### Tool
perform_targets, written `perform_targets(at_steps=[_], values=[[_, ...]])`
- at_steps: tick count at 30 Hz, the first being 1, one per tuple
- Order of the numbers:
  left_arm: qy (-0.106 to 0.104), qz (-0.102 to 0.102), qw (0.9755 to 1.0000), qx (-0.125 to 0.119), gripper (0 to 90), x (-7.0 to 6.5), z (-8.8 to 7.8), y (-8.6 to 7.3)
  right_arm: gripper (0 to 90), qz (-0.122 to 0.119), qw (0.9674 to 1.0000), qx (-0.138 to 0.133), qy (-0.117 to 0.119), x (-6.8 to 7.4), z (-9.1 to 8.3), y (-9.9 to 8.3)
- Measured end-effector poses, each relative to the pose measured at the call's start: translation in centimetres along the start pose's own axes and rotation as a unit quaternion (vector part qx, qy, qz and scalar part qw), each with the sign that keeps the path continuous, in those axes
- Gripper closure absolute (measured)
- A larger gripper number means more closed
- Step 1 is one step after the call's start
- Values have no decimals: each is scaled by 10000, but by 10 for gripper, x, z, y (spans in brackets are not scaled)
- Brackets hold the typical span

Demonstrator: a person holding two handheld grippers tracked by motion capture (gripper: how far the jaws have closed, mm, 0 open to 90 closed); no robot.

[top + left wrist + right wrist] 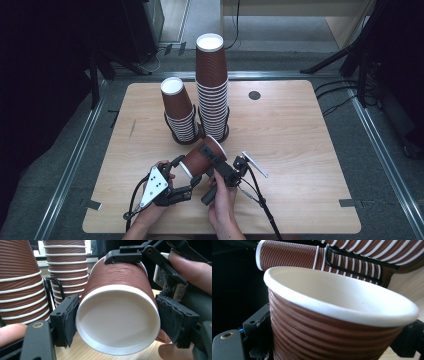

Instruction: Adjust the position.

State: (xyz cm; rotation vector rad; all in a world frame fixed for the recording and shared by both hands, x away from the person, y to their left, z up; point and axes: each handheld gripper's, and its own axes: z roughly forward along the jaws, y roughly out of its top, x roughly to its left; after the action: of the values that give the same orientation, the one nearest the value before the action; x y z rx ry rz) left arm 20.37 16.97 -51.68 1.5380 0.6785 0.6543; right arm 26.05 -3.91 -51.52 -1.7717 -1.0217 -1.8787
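Cut off at the bottom edge of the high view: both forearms. Hidden behind the cup [332, 315] in the right gripper view: most of both black jaws. Cropped in the left gripper view: the tops of both cup stacks [20, 280]. Too small to tell: the dark round spot [254, 95] on the table [300, 140].

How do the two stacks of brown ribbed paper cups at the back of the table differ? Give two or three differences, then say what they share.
The right stack is clearly taller than the left stack, with more white rims showing down its side. The right stack stands nearly upright, while the left stack leans away from it to the left. Both hold upside-down brown ribbed cups with white bases on top, and each sits in a black wire holder on the wooden table.
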Motion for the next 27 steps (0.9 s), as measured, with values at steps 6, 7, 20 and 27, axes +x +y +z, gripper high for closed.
perform_targets(at_steps=[6, 7, 20, 27], values=[[-52, -52, 10000, -3, 230, 1, 0, -1, 114, -161, 9999, -26, -3, 2, -2, -1], [-54, -62, 10000, -9, 229, 1, 0, -1, 114, -193, 9998, -44, -6, 2, -2, -1], [-113, -374, 9992, -4, 133, 9, -2, -1, 112, -934, 9946, -454, -84, 8, -9, 2], [-94, -504, 9987, 9, 118, 16, -4, -4, 110, -1519, 9846, -819, -295, 13, -16, 12]])
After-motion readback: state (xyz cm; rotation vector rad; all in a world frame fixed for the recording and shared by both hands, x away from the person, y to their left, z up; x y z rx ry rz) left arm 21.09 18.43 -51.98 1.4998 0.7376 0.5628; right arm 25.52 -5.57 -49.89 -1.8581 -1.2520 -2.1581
